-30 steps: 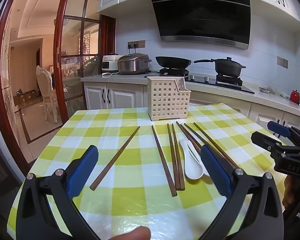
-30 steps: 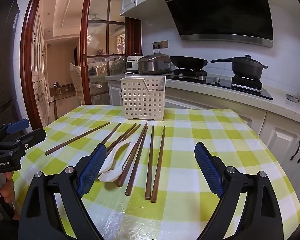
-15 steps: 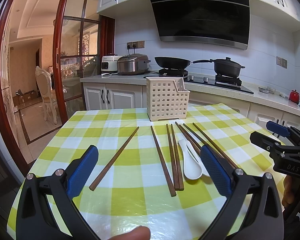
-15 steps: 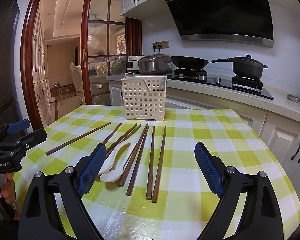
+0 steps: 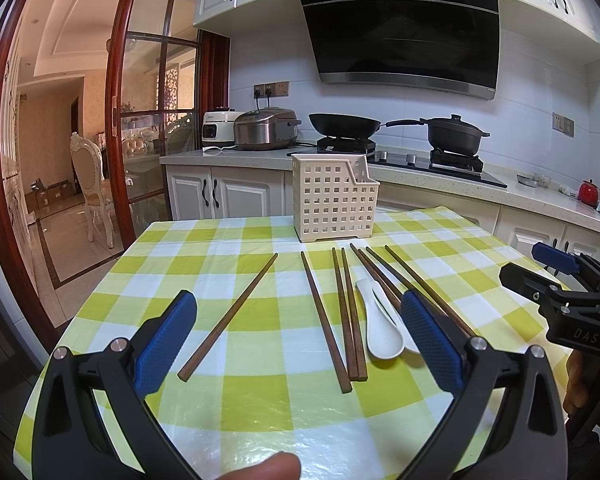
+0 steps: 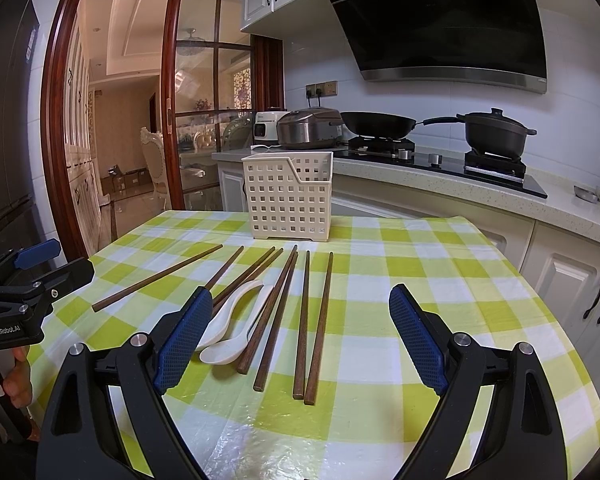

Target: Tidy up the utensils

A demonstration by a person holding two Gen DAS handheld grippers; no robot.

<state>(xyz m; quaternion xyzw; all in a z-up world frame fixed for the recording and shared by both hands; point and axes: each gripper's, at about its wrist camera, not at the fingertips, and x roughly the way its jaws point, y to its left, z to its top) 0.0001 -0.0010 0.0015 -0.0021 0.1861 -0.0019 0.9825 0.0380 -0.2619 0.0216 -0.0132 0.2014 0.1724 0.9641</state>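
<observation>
1. Bench (image 5: 260, 412) (image 6: 400, 360): yellow-green and white checked cloth, everything below sits on it.
2. Basket (image 5: 334, 198) (image 6: 290, 200): cream, perforated, upright at the far edge of the bench. Landmark for the rest.
3. Left gripper (image 5: 298, 334): hovers above the near edge, pointing at the basket, jaws wide, holding nothing. Seen from the right wrist view it sits far left (image 6: 40, 266).
4. Right gripper (image 6: 300, 336): also hovers above the near edge, facing the basket, jaws wide, nothing between them. Left wrist view has it at far right (image 5: 556, 270).
5. Chopsticks (image 5: 350, 312) (image 6: 300, 320): brown, lying flat in a loose fan in front of the basket, far ends toward it.
6. Lone chopstick (image 5: 230, 316) (image 6: 158, 278): left of the fan, angled, apart from the others.
7. Spoons (image 5: 382, 330) (image 6: 230, 328): two white ones, overlapping, in front of the basket among the chopsticks, touching some.
</observation>
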